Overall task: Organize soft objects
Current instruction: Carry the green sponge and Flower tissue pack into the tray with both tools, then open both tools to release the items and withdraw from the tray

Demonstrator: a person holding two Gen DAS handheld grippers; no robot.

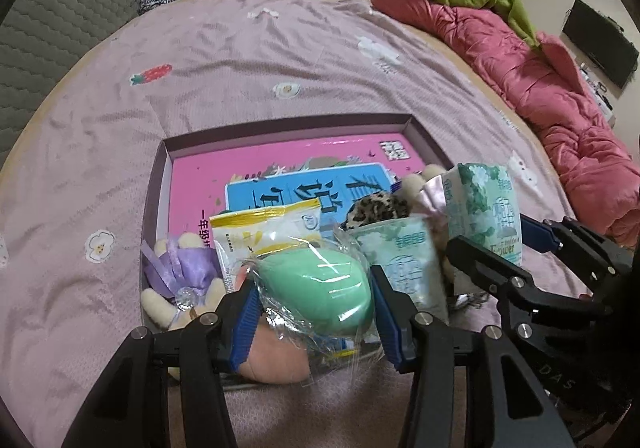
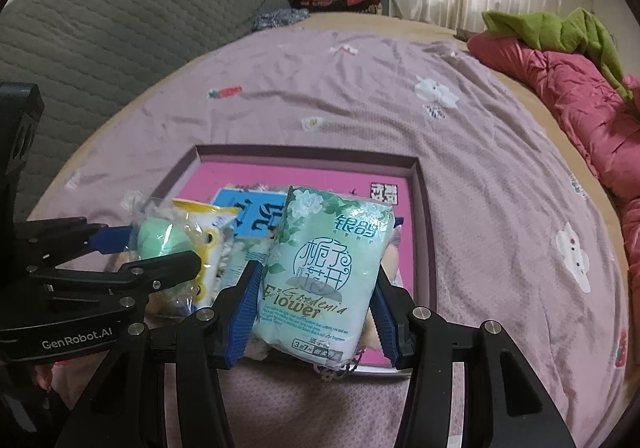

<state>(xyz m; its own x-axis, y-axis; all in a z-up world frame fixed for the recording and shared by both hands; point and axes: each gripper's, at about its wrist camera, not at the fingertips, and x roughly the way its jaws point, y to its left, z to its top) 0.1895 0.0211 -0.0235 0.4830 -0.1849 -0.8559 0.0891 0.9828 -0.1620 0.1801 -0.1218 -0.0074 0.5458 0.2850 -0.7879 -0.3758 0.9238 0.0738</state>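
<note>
Box [image 1: 424,136] crowded: plush toys, packets near your grippers. Left gripper [image 1: 314,302] grasps wrapped green sponge [image 1: 320,288]; right gripper [image 2: 316,302] grasps tissue pack [image 2: 326,268].

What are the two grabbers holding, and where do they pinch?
The left gripper pinches the wrapped green egg-shaped sponge by its sides. The right gripper squeezes the tissue pack by its two long side edges, low down.

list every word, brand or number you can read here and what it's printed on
"GenRobot.AI": on the left gripper body.
"DAS": on the right gripper body, partly cut off.
"Gardenia Flower": on the tissue pack held in the right gripper; also "3" and "7" near its lower edge.
Chinese characters on the tissue pack, the blue book and the pink book: visible, not transcribed.
Small print on the yellow packet: too small to read.
</note>
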